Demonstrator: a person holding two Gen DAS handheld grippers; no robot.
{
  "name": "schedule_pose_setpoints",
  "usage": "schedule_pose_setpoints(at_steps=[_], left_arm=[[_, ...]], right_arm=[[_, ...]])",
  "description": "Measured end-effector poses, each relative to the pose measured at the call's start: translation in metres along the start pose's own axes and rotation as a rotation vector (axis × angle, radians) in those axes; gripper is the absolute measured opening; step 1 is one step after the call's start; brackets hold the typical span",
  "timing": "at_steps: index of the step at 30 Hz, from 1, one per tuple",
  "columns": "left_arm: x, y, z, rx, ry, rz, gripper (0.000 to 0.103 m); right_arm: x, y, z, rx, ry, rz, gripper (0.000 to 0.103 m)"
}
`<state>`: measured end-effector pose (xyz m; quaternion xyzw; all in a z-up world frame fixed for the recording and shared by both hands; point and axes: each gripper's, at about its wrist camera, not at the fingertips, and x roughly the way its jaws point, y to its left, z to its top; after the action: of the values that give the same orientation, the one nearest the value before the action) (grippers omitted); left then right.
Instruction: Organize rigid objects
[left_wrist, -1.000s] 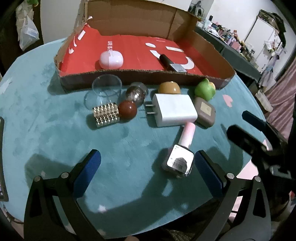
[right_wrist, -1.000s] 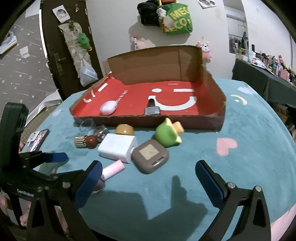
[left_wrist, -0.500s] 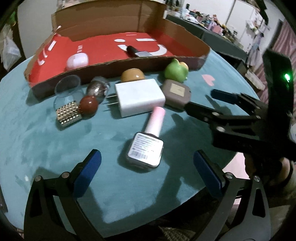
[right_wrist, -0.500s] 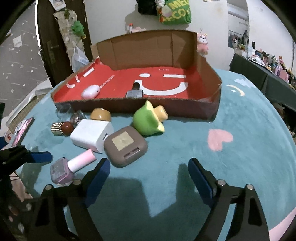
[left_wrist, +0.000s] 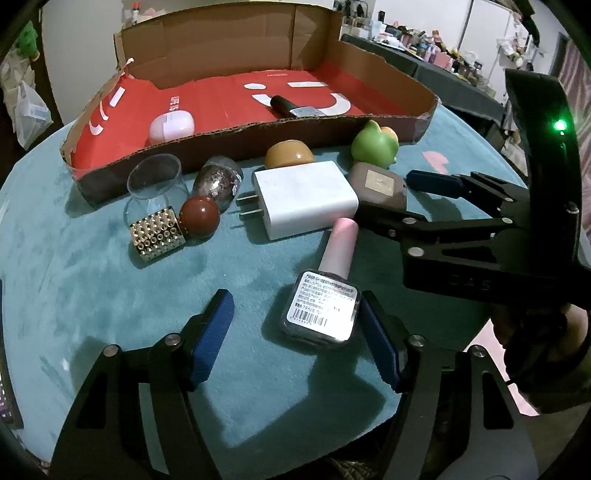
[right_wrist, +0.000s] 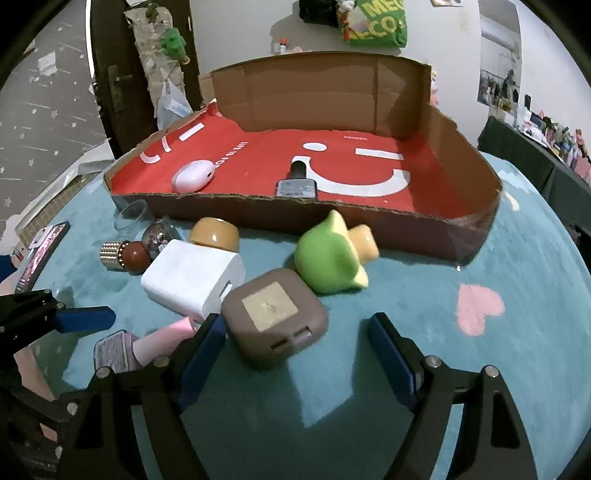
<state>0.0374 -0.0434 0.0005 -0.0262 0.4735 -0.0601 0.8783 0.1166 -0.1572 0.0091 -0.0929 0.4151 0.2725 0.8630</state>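
Observation:
My left gripper (left_wrist: 295, 339) is open around the base of a pink nail polish bottle (left_wrist: 325, 291) lying on the teal cloth; the bottle sits nearer the right finger. My right gripper (right_wrist: 295, 350) is open, its fingers on either side of a brown square case (right_wrist: 275, 314). Beyond lie a white charger (left_wrist: 303, 199), a green toy (right_wrist: 328, 258), a tan cap (left_wrist: 290, 153), a red ball (left_wrist: 199, 216) and a gold studded cylinder (left_wrist: 157, 232). The red-lined cardboard box (left_wrist: 229, 140) holds a pink earbud case (left_wrist: 171, 125) and a dark nail polish bottle (left_wrist: 293, 108).
A clear cup (left_wrist: 155, 179) and a glittery bottle (left_wrist: 218, 181) lie against the box's front wall. A phone (right_wrist: 40, 254) lies at the table's left edge. The right gripper's body (left_wrist: 480, 236) reaches across the left wrist view. A pink heart (right_wrist: 480, 306) marks the cloth at right.
Both grippers have moved forward and lower. The left now brackets the pink nail polish bottle; the right now brackets the brown case. Both stay open.

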Motion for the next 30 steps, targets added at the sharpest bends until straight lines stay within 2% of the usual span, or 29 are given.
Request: schedule_pose_setpoints(at_steps=[7,9,11,13,26,30], left_arm=[[0.000,0.005,0.001,-0.007,-0.008,0.006,0.064],[0.000,0.003,0.001,0.003,-0.011,0.015,0.059],[-0.001,0.000,0.000,0.020,-0.016,0.017,0.049],[-0.002,-0.003,0.000,0.036,-0.019,0.008,0.042],[-0.005,0.002,0.002,0.035,-0.026,-0.004,0.041],[-0.011,0.003,0.002,0.033,-0.046,-0.013,0.041]], right_arm=[[0.003,0.005,0.002,-0.015,-0.011,0.004,0.073],[0.003,0.006,0.002,-0.013,-0.012,0.014,0.068],[0.003,0.008,0.002,-0.021,-0.010,0.034,0.058],[0.002,0.011,0.002,-0.030,-0.009,0.025,0.058],[-0.017,-0.001,-0.007,0.080,0.012,0.095,0.057],[-0.027,-0.001,-0.004,0.100,-0.006,0.115,0.057]])
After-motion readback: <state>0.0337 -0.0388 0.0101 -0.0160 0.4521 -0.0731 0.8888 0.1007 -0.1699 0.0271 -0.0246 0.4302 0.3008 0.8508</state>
